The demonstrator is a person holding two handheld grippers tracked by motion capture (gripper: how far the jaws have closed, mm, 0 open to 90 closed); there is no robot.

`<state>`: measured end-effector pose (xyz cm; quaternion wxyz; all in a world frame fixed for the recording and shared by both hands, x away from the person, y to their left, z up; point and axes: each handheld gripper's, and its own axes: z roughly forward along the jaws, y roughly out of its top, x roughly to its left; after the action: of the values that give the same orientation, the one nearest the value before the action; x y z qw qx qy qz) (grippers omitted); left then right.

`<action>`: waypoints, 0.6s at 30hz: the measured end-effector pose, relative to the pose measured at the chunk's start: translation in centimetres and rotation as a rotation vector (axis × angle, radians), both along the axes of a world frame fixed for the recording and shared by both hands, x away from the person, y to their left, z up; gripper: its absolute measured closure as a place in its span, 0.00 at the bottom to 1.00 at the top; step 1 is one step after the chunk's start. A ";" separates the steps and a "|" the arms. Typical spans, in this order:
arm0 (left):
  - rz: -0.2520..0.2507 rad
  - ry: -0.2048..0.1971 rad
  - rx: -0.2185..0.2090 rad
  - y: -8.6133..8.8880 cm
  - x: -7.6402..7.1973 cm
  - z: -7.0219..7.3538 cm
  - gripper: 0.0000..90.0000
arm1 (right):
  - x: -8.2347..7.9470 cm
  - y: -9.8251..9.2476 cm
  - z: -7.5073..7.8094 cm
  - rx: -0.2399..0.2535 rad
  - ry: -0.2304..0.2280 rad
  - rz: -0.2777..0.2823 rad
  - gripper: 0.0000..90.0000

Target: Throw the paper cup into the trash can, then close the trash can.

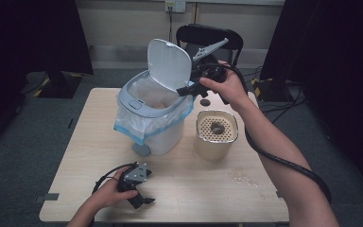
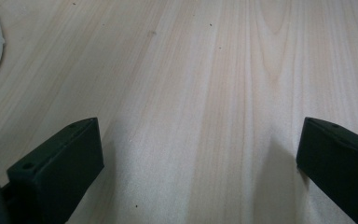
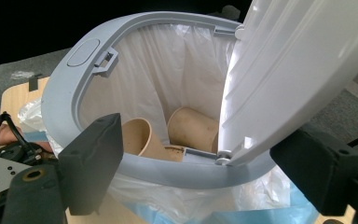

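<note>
A grey-blue bin [image 1: 157,135] with a white liner stands at the middle of the wooden table [image 1: 194,189], its lid [image 1: 169,64] tipped up. In the right gripper view, two brown paper cups [image 3: 140,137] lie inside the bin, below its rim [image 3: 60,98]. My right gripper [image 1: 189,90] hangs at the bin's back right by the lid's hinge. It is open [image 3: 205,163], with the rear rim and the lid's [image 3: 298,70] lower edge showing between its jaws. My left gripper [image 1: 142,201] rests near the table's front left, open [image 2: 200,154] over bare wood [image 2: 205,70].
A cream container [image 1: 216,135] with a perforated top stands right of the bin. A small dark disc [image 1: 205,102] lies behind it. A wet patch [image 1: 243,177] marks the table's front right. A black chair [image 1: 210,35] stands beyond the far edge.
</note>
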<state>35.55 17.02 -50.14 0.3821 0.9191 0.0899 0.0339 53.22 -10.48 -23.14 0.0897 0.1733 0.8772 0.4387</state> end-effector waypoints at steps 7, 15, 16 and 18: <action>0.000 0.000 0.000 0.0 0.0 0.0 0.00 | -0.3 0.4 0.4 0.000 -0.013 0.008 0.18; 0.000 0.000 0.000 0.0 0.0 0.0 0.00 | -0.9 1.7 0.5 -0.002 -0.015 0.041 0.17; 0.000 0.000 0.000 0.0 0.0 0.0 0.00 | -1.0 2.0 0.6 -0.008 -0.021 0.043 0.16; 0.000 0.000 0.000 0.0 0.0 0.0 0.00 | -1.1 2.3 0.6 -0.020 -0.032 0.046 0.15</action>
<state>35.55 17.01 -50.14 0.3823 0.9190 0.0901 0.0337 52.07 -8.17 -22.55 0.0953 0.1454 0.8837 0.4345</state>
